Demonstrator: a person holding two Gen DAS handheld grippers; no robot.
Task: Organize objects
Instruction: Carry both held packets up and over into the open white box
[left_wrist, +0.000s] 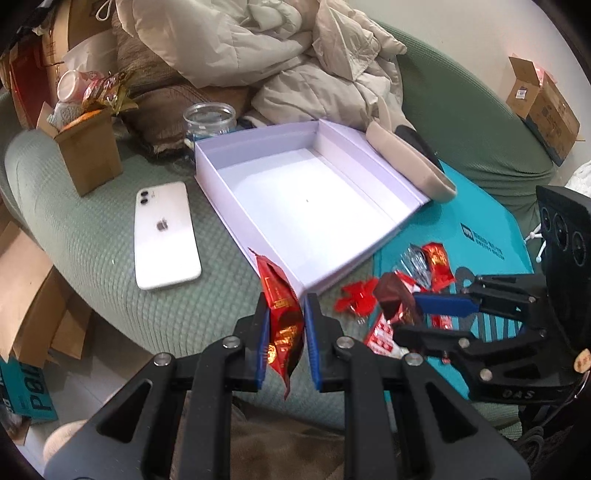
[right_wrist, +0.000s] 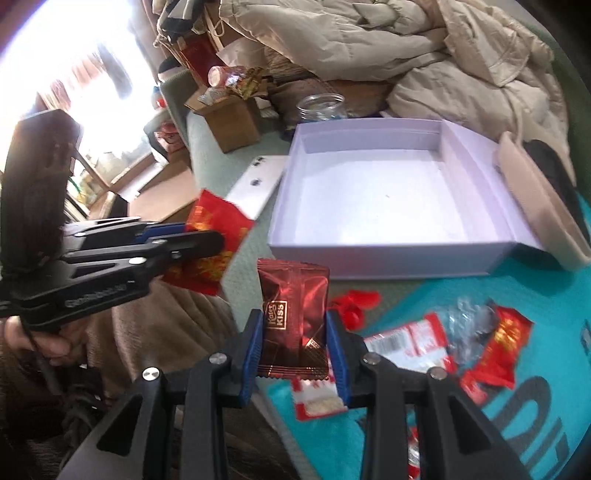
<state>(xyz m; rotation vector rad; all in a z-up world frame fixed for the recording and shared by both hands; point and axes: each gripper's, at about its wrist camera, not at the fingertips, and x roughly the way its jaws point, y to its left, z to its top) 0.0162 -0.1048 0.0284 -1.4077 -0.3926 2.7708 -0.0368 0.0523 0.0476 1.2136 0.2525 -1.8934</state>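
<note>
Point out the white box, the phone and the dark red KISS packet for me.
white box (left_wrist: 303, 206): left wrist view, bare inner floor.
phone (left_wrist: 164, 236): left wrist view, middle of its white back.
dark red KISS packet (right_wrist: 295, 314): right wrist view, wrapper front between the right gripper's pads.

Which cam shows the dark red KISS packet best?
Right wrist. The dark red KISS packet sits face-on between the right gripper pads, label readable. The left wrist view shows the packet only small, at an angle and a bit blurred, in the right gripper at frame right.
</note>
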